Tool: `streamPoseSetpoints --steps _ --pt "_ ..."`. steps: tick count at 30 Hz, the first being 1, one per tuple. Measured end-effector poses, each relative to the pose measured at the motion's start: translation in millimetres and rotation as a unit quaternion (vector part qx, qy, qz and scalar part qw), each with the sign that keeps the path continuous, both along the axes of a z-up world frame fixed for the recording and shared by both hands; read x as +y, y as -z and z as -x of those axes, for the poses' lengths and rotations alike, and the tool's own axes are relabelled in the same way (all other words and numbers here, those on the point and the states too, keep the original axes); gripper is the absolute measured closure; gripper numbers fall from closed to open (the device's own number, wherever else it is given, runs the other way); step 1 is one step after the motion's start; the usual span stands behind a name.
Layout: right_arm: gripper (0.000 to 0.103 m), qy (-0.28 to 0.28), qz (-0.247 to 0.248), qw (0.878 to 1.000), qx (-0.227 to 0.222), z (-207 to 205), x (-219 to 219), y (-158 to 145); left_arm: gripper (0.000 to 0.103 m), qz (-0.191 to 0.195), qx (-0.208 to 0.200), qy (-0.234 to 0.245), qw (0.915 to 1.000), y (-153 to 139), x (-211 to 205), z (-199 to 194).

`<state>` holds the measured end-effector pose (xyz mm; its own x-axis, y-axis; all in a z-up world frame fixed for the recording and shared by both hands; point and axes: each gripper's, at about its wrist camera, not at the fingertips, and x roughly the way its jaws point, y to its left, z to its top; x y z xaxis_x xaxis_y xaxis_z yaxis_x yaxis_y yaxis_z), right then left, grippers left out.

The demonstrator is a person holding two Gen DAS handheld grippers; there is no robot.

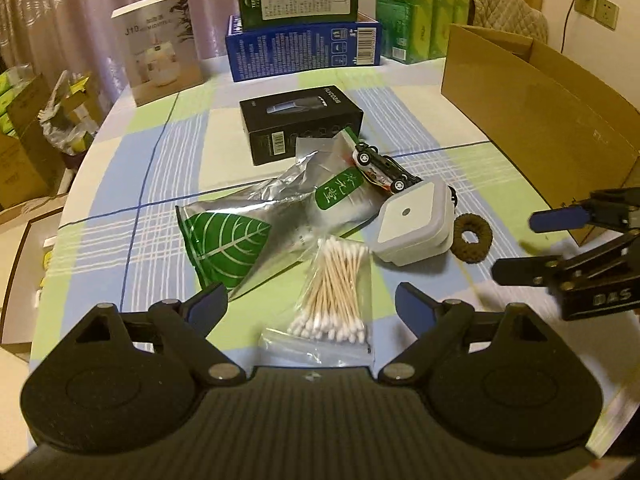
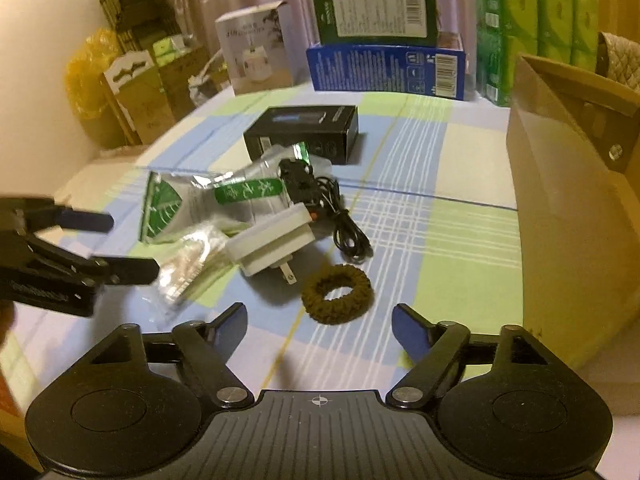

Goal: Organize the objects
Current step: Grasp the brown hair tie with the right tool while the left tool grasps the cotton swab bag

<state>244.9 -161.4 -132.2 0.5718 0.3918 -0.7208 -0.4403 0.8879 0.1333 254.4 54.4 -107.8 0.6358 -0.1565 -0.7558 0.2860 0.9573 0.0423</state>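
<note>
Checked tablecloth (image 1: 132,184) covered the table; boxes stacked along the far edge, cardboard box (image 1: 532,128) open at 2 o'clock, its right end cut off by the frame. Clutter sat mid-table: foil pouch (image 1: 236,236), swab bag (image 1: 336,292), plug (image 1: 412,220), toy car (image 1: 380,168), black box (image 1: 300,124), scrunchie (image 2: 338,294). Car lay tipped on the pouch, half hidden behind the plug in the right wrist view; cable (image 2: 348,232) showed only there. Swab bag was blurred in that view. Pouch text unreadable.

Free cloth at 9 o'clock of the pile and between pile and cardboard box; near edge hidden under both grippers.

Left gripper (image 1: 310,304) hung low over the near end of the swab bag, jaws spread wide, nothing between them. Right gripper (image 2: 318,326) sat just short of the scrunchie at 12 o'clock, jaws likewise spread, empty, motion-blurred in the left view.
</note>
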Motion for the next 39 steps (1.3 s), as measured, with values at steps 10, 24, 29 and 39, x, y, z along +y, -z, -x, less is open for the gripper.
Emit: streamPoseSetpoints --steps 10,24,29,39 --pt "0.041 -0.006 0.033 0.999 -0.013 -23 16 29 0.015 0.018 0.017 -0.014 0.9996 4 6 -7" --pt "0.087 0.007 0.042 0.999 -0.021 -19 19 17 0.024 0.015 0.035 0.008 0.9993 19 -6 -24" --pt "0.087 -0.006 0.041 0.999 -0.024 -2 0 -14 0.031 0.001 0.038 0.023 0.999 25 -15 -30" --pt "0.087 0.004 0.021 1.0 -0.009 11 -17 -20 0.067 -0.014 0.06 0.03 0.9976 40 -20 -40"
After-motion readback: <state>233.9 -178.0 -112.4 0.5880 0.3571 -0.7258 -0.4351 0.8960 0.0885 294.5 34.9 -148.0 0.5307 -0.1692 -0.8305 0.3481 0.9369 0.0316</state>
